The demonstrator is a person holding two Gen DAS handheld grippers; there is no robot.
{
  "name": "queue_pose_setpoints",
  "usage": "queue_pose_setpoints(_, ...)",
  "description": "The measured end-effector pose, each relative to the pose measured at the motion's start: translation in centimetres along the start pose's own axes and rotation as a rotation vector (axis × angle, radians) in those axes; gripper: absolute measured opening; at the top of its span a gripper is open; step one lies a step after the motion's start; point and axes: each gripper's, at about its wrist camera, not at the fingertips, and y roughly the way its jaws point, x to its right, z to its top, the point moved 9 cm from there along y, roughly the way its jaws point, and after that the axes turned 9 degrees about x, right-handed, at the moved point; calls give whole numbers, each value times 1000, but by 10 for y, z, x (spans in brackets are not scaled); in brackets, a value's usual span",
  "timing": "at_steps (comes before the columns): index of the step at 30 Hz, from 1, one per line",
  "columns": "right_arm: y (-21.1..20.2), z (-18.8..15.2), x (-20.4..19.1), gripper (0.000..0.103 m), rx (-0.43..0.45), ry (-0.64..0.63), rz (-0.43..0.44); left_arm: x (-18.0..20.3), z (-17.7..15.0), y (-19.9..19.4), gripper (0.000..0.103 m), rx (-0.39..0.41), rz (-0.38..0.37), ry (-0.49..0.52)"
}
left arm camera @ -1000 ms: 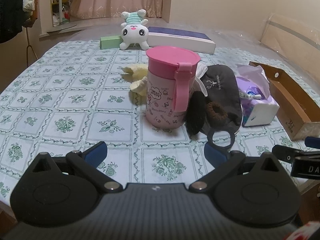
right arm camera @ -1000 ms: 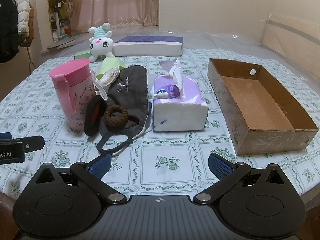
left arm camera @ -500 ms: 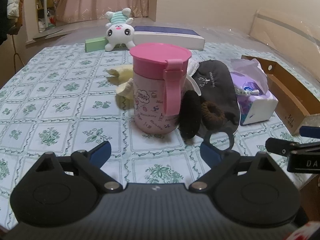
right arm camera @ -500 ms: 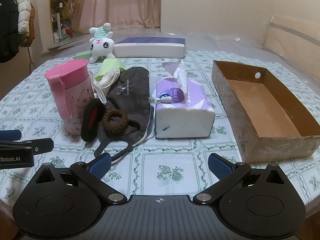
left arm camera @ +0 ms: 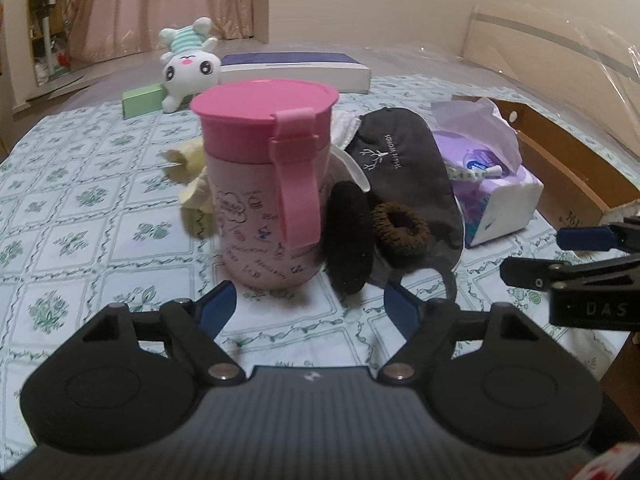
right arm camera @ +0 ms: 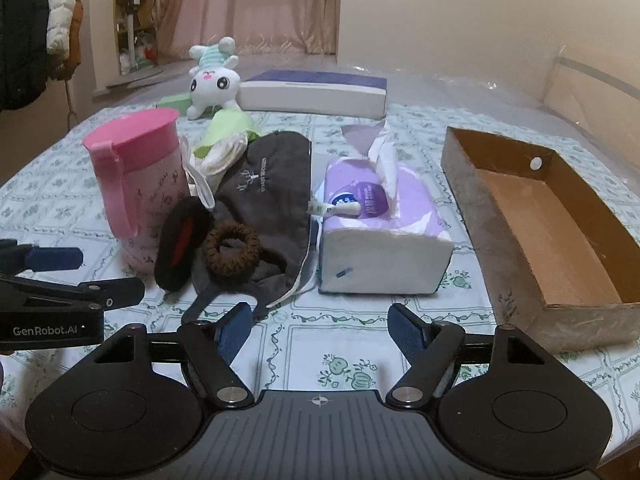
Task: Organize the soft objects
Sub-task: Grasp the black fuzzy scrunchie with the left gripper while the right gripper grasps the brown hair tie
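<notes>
A dark grey eye mask (right arm camera: pixel 268 184) (left arm camera: pixel 404 168) lies mid-table with a brown scrunchie (right arm camera: pixel 231 246) (left arm camera: pixel 401 228) on it and a black scrunchie (right arm camera: pixel 182 242) (left arm camera: pixel 347 236) leaning on a pink lidded cup (left arm camera: pixel 266 184) (right arm camera: pixel 138 176). Pale yellow-green cloth (right arm camera: pixel 228 132) (left arm camera: pixel 192 188) lies behind the cup. A white plush bunny (right arm camera: pixel 214 76) (left arm camera: pixel 188 64) sits at the back. My left gripper (left arm camera: pixel 310 306) is open, just before the cup and black scrunchie. My right gripper (right arm camera: pixel 320 326) is open, in front of the mask's strap and a purple tissue pack (right arm camera: pixel 376 232).
An empty brown cardboard box (right arm camera: pixel 560 224) stands at the right. A white and navy flat box (right arm camera: pixel 316 92) and a small green box (left arm camera: pixel 142 100) lie at the back. The patterned tablecloth (right arm camera: pixel 340 344) covers the table. The right gripper shows in the left wrist view (left arm camera: pixel 580 256).
The left gripper has moved forward toward the cup and black scrunchie, which now look larger. The right gripper has edged forward slightly. Both stay open.
</notes>
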Motion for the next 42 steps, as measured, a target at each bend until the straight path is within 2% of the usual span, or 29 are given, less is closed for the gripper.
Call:
queue_pose_setpoints(5, 6, 0, -6, 75, 3, -12, 41, 6, 0, 9, 68, 2, -33, 22)
queue_pose_setpoints(8, 10, 0, -9, 66, 2, -15, 60, 11, -1, 16, 64, 1, -53, 33)
queue_pose_setpoints(16, 21, 3, -9, 60, -3, -6, 88, 24, -1, 30, 47, 7, -86, 73)
queue_pose_setpoints(18, 22, 2, -8, 60, -3, -4, 86, 26, -1, 33, 36, 8, -90, 78)
queue_pose_setpoints(22, 26, 1, -7, 60, -11, 0, 92, 29, -2, 39, 25, 12, -81, 90)
queue_pose_setpoints(23, 27, 1, -7, 60, -13, 0, 96, 29, -3, 40, 16, 11, -80, 84)
queue_pose_setpoints(24, 27, 1, -8, 60, -14, 0, 100, 28, -3, 42, 11, 11, -77, 81)
queue_pose_setpoints(32, 35, 6, -27, 59, -9, -10, 151, 17, -4, 35, 8, 13, -78, 79)
queue_pose_setpoints(42, 62, 18, -51, 53, -2, -27, 174, 0, -9, 4, 8, 26, -85, 38)
